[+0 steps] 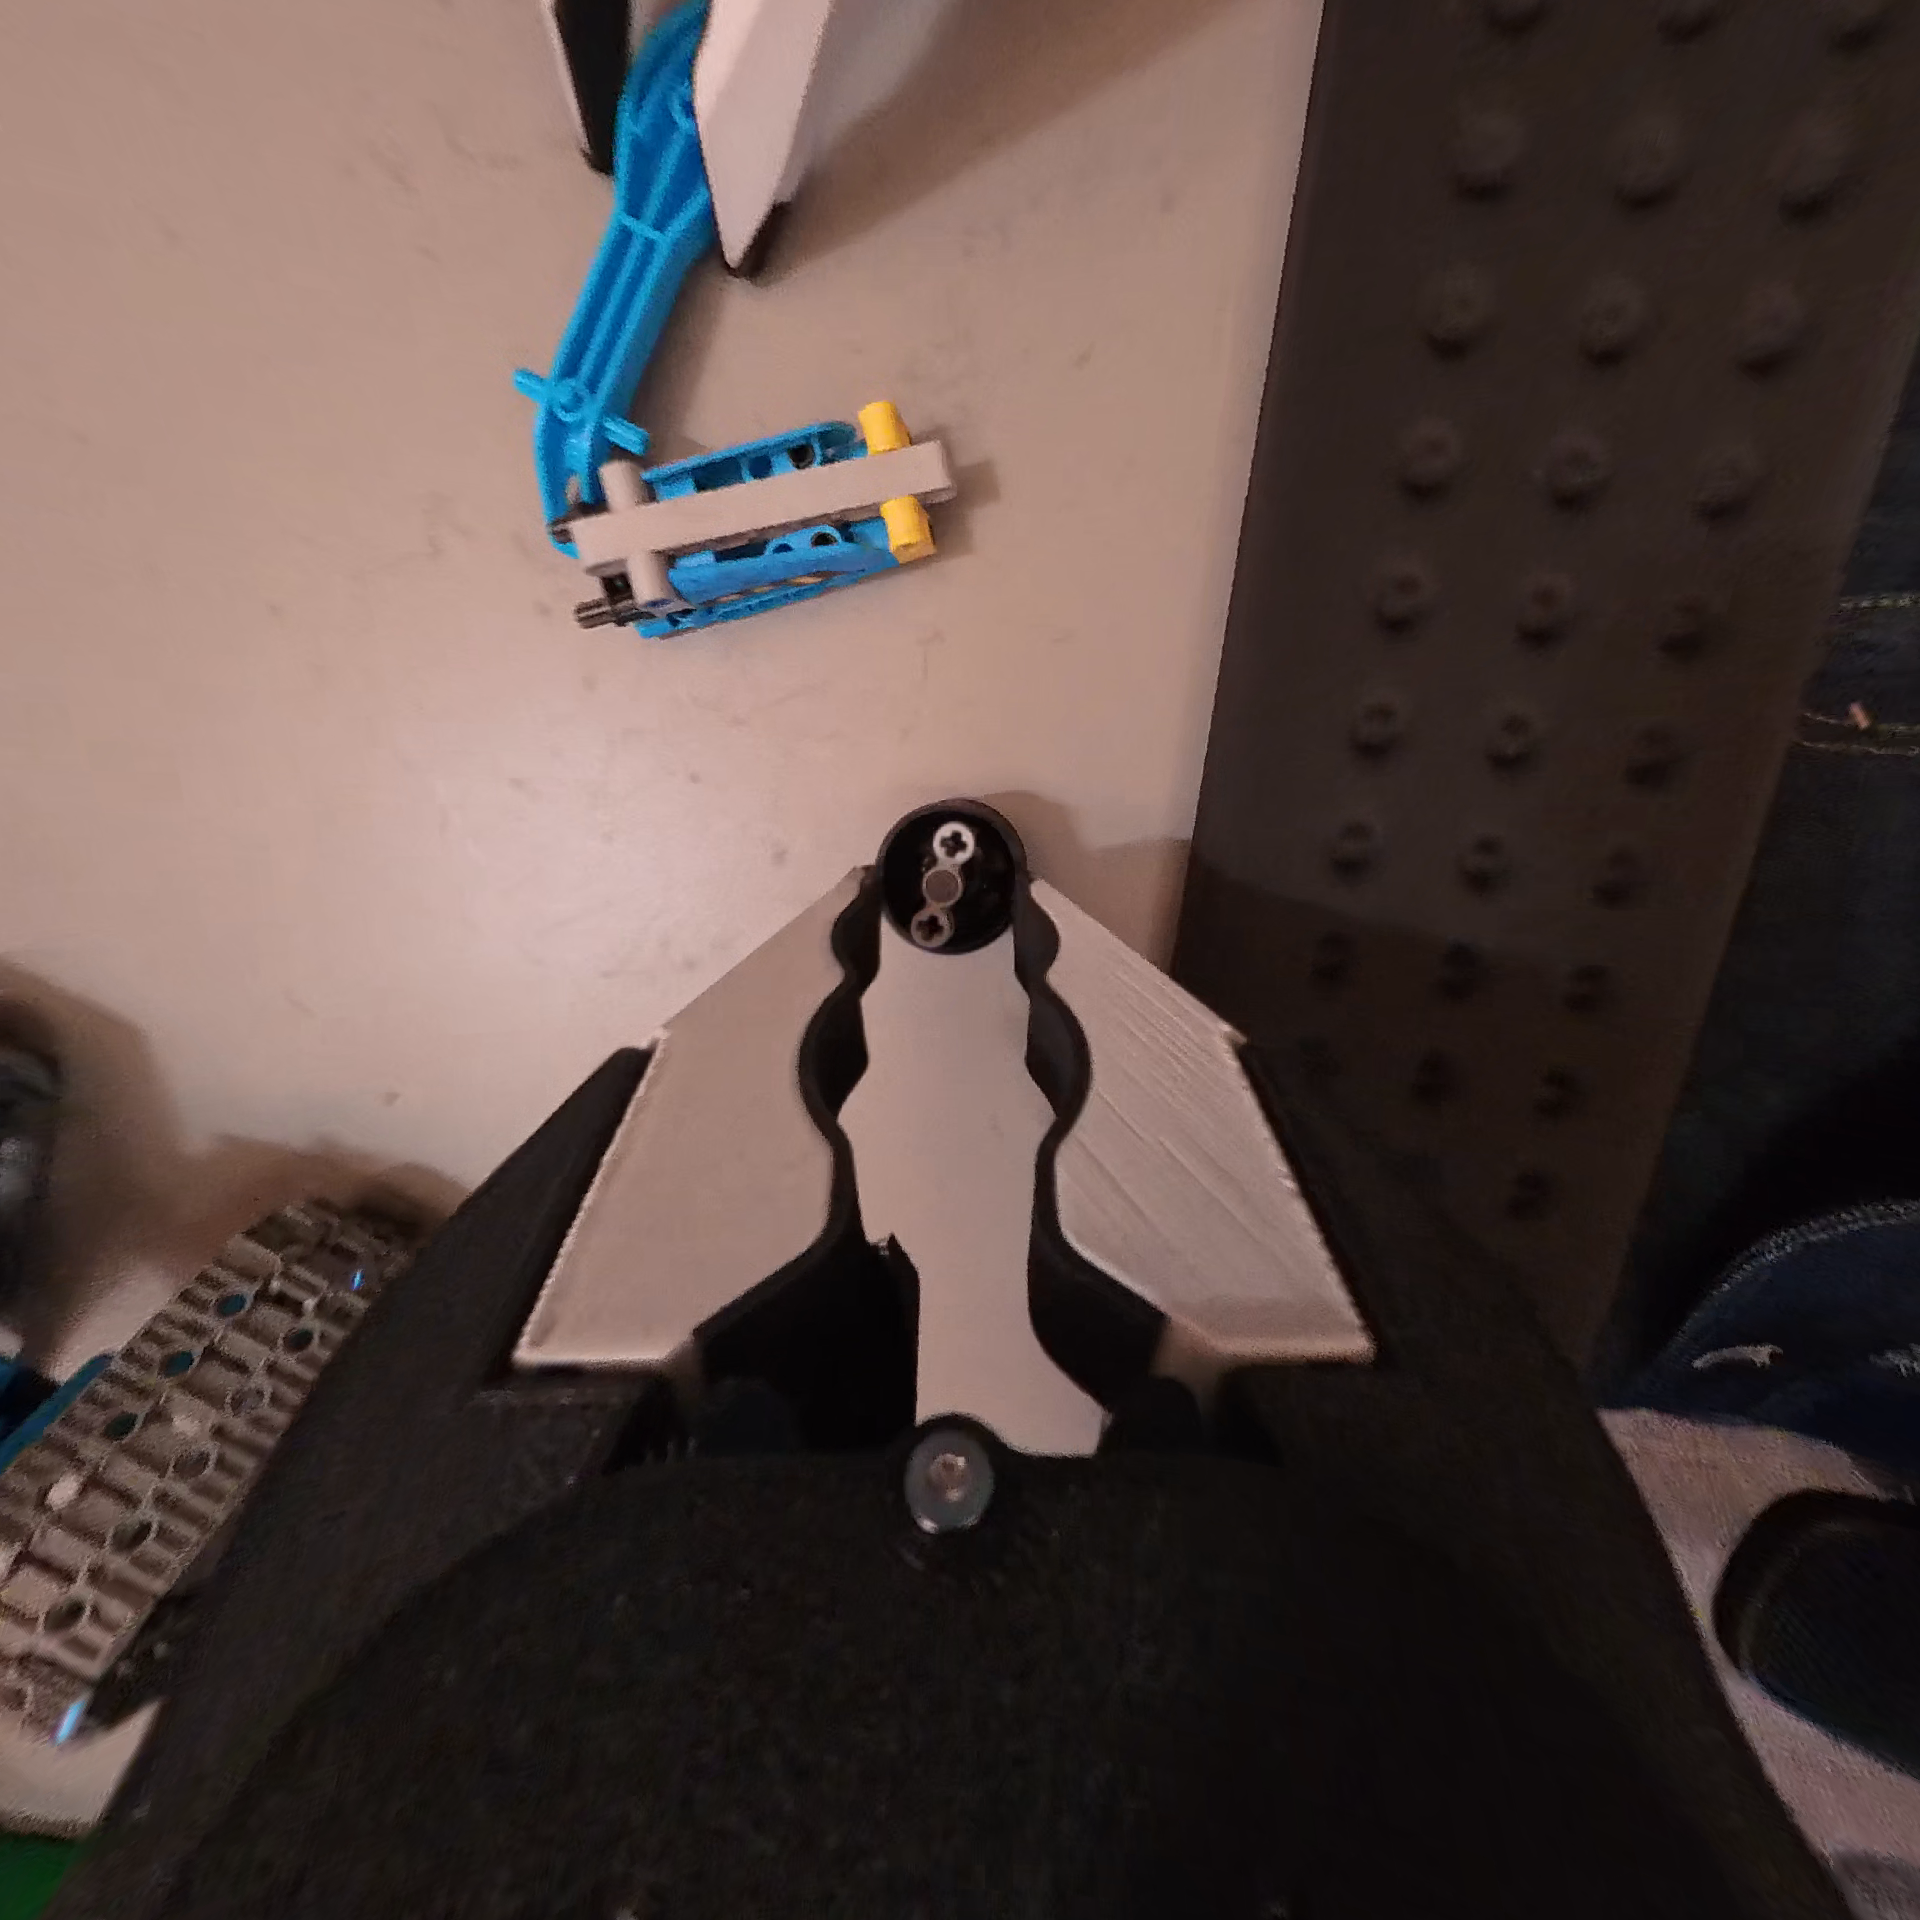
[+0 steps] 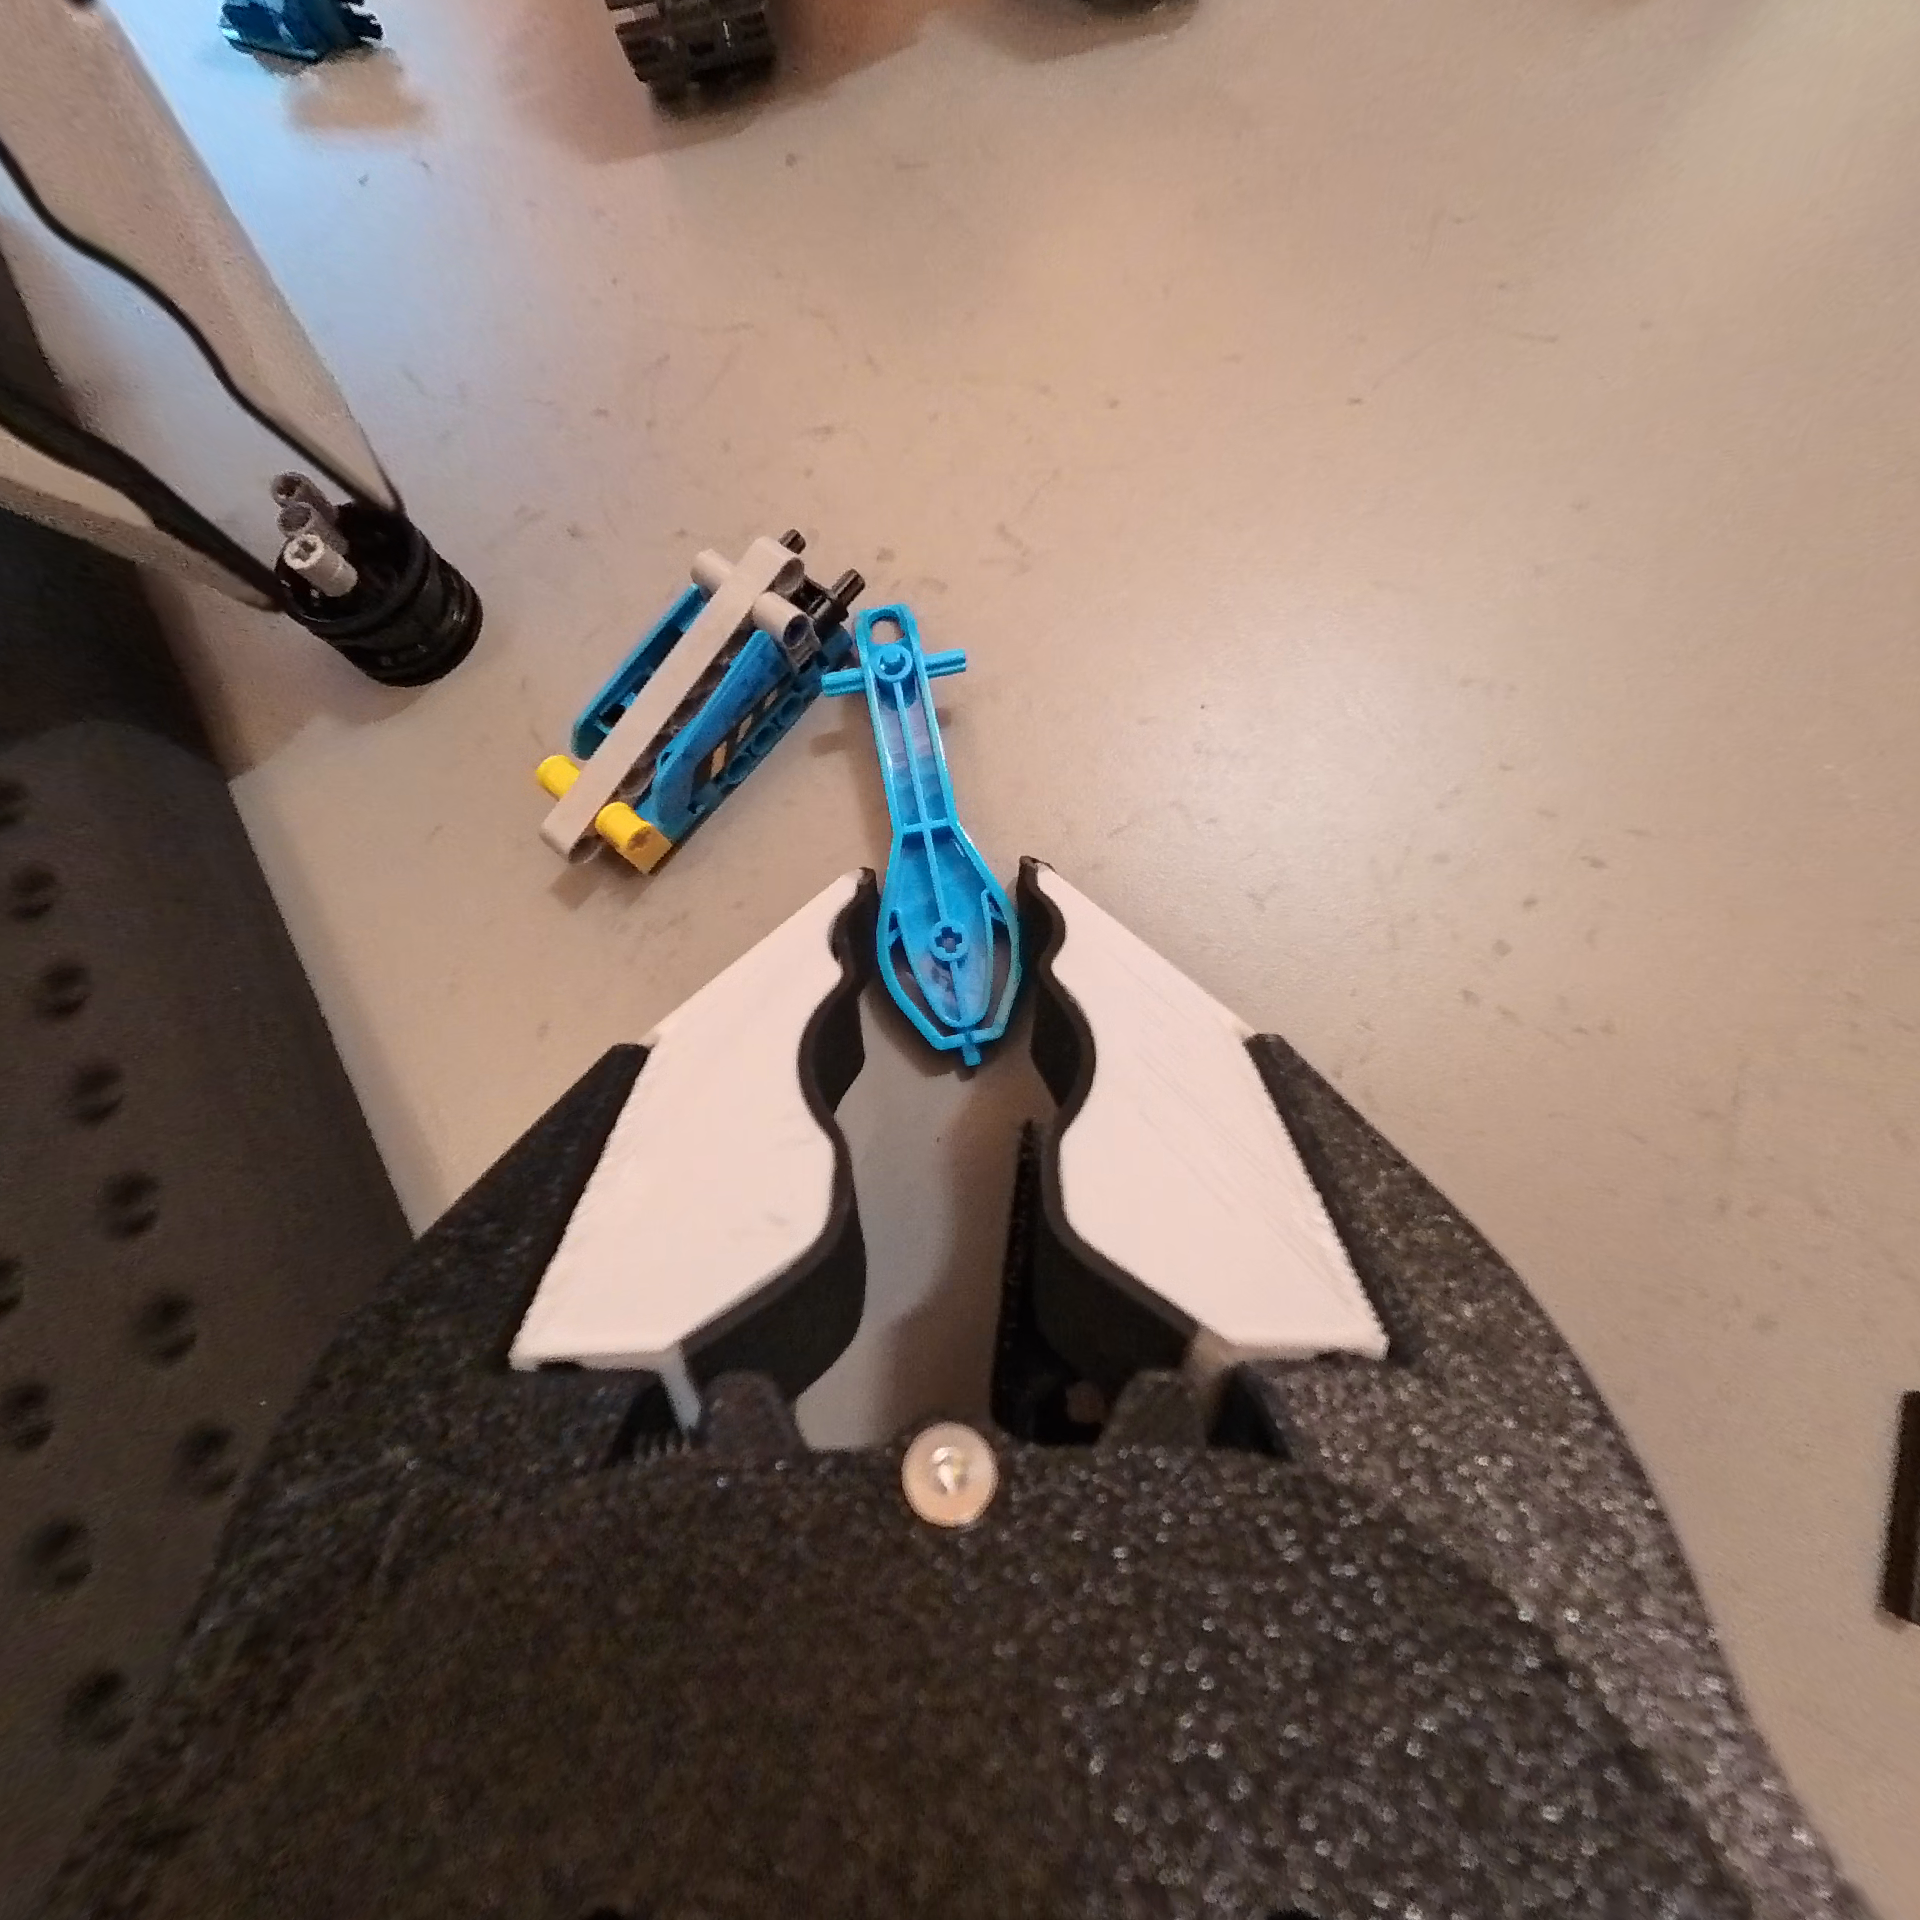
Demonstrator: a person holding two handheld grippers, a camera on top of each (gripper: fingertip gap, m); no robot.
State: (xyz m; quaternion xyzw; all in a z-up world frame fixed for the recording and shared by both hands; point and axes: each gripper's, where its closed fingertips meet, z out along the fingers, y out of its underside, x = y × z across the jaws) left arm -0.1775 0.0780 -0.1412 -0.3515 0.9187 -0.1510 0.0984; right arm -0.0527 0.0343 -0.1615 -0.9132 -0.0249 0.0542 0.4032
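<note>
My left gripper is shut on a small black wheel with a grey hub, held just above the beige table. It also shows in the right wrist view, at the left. My right gripper is shut on the wide end of a long blue plastic piece. That piece's thin end lies beside a blue, grey and yellow brick assembly on the table. In the left wrist view the assembly lies ahead of the wheel. The blue piece runs up to the right gripper's fingers.
A dark grey studded baseplate runs along the right of the left wrist view and shows at the left of the right wrist view. A grey track piece lies at the lower left. A blue part and a dark track lie far off. The grippers' ends are close to 15 centimetres from one another. My right tips are about 25 centimetres from the dark track, my left tips only 15 centimetres.
</note>
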